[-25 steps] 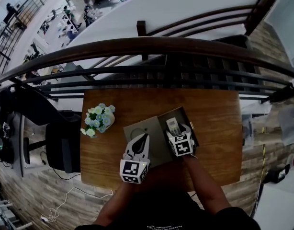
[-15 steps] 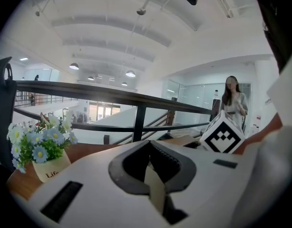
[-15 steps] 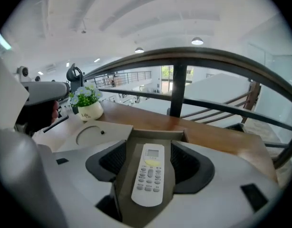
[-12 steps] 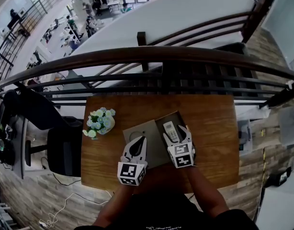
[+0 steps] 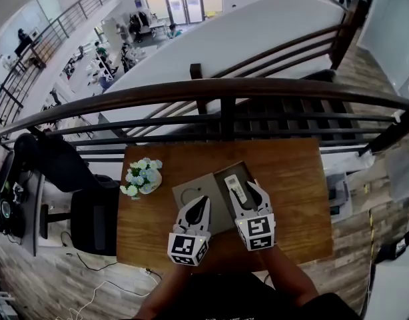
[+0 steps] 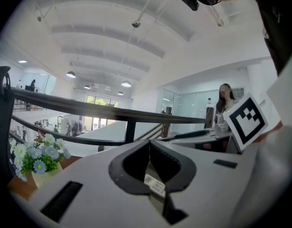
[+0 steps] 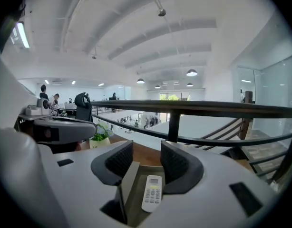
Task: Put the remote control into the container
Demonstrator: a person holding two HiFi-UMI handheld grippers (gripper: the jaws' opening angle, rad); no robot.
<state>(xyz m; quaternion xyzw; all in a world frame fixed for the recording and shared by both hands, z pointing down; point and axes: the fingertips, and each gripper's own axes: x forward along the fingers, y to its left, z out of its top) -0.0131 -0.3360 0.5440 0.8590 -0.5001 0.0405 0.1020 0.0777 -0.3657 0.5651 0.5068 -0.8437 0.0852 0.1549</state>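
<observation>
The white remote control (image 5: pixel 234 184) lies flat inside the grey container (image 5: pixel 219 177), an open box on the wooden table (image 5: pixel 291 179). My right gripper (image 5: pixel 250 193) hovers at the box's near side. Its jaws are apart and closing, and nothing is pinched between them. In the right gripper view the remote (image 7: pixel 152 193) rests on the box floor below the right gripper (image 7: pixel 147 158), beside the box wall (image 7: pixel 128 184). My left gripper (image 5: pixel 200 203) is shut over the box's flat lid (image 5: pixel 190 193). In the left gripper view the remote (image 6: pixel 154 185) shows under the left gripper (image 6: pixel 149 146).
A small pot of blue and white flowers (image 5: pixel 143 177) stands at the table's left. A dark railing (image 5: pixel 218 89) runs just behind the table, with stairs beyond it. A black office chair (image 5: pixel 78 199) stands left of the table.
My right gripper has drawn back toward me, away from the remote, which stays in the box. The left gripper has shifted slightly back. The head view has tilted upward.
</observation>
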